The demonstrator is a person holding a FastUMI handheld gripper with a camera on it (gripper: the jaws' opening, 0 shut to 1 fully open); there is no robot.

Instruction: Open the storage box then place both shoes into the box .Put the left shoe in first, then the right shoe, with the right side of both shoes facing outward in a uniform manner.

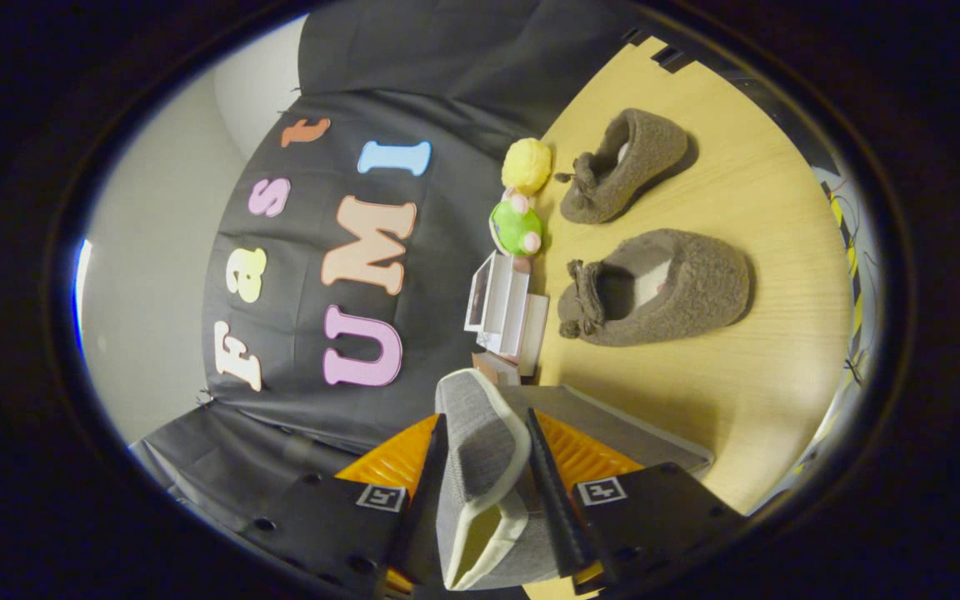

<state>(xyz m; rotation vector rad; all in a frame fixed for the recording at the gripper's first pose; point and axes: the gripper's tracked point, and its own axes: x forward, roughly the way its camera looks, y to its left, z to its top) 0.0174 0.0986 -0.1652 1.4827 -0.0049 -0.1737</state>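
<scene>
The pale wooden table (747, 350) carries two fuzzy brown shoes (655, 287) (set apart, side by side), a yellow plush (527, 164), a green plush (517, 228), small white boxes (507, 310) and a grey storage box (613, 429).

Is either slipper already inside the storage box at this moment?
No. Both slippers sit on the wooden table, beyond the claw, whose fingers clamp the grey box lid.

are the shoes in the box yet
No: both slippers lie on the table; the gripper pinches the box's grey flap.
</scene>
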